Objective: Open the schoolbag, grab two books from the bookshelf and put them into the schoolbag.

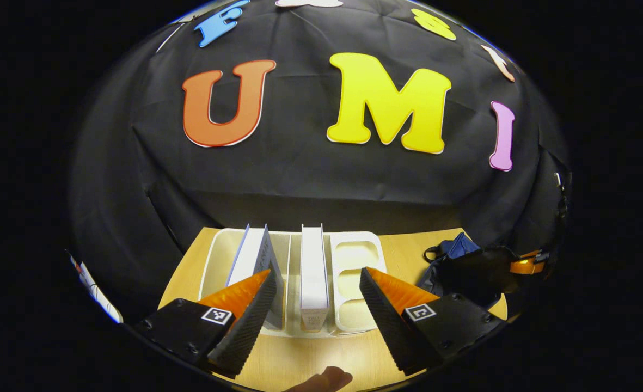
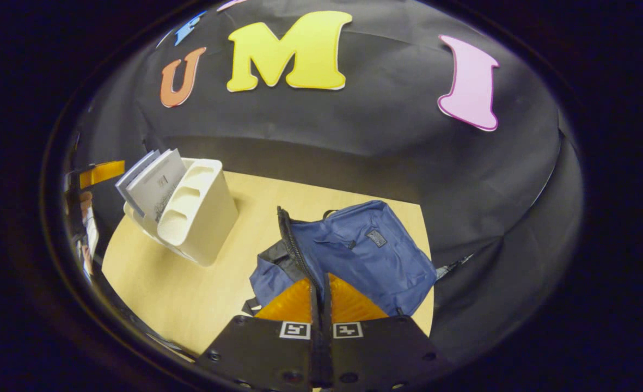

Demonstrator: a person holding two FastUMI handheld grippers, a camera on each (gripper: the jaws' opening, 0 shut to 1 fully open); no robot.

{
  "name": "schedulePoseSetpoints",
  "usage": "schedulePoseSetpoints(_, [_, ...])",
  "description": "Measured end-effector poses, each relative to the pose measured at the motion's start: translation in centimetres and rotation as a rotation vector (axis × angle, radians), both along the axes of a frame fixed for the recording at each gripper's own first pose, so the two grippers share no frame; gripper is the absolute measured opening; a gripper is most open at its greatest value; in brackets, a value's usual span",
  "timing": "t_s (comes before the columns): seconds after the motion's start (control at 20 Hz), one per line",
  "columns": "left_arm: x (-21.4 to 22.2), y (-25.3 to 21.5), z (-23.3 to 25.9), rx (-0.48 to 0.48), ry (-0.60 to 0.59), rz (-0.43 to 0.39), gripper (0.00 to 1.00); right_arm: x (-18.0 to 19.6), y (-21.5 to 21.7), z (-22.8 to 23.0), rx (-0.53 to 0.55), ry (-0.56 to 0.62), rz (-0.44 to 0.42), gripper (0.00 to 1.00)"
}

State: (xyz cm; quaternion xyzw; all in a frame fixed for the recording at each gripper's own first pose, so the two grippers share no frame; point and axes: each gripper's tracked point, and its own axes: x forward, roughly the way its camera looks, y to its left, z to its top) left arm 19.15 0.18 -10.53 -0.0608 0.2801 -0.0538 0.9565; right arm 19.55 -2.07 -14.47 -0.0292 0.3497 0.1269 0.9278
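The right gripper (image 2: 320,294) is pinched on the schoolbag's (image 2: 370,250) zipper edge, apparently to hold it open. The left gripper (image 1: 316,296) is spread before the bookshelf (image 1: 354,256), left of the schoolbag, aligned on an upright book (image 1: 313,272).

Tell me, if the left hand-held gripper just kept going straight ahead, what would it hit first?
Most likely the upright white book standing in the white bookshelf. The left hand-held gripper is open and that book sits between its fingers, with a second book just off to one side. Depth is hard to judge here.
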Motion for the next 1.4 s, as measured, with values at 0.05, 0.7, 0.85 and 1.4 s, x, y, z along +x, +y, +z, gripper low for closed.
schedulePoseSetpoints(0.05, [0.9,-0.5,-0.7,-0.011,0.050,-0.020,0.99,0.1,-0.1,0.0,0.003,-0.001,0.000,0.00])
schedulePoseSetpoints(0.7, [5.9,-2.2,-9.3,0.093,0.482,-0.067,0.72,-1.1,-0.6,-0.4,0.013,0.000,0.054,0.00])
schedulePoseSetpoints(0.85, [6.0,-1.4,-10.2,0.134,0.539,-0.044,0.54,-1.4,-0.9,-0.4,0.015,-0.006,0.058,0.00])
schedulePoseSetpoints(1.4, [-0.1,0.7,-5.3,0.105,0.601,-0.020,0.45,-1.3,-1.0,-0.6,0.047,-0.038,0.087,0.00])
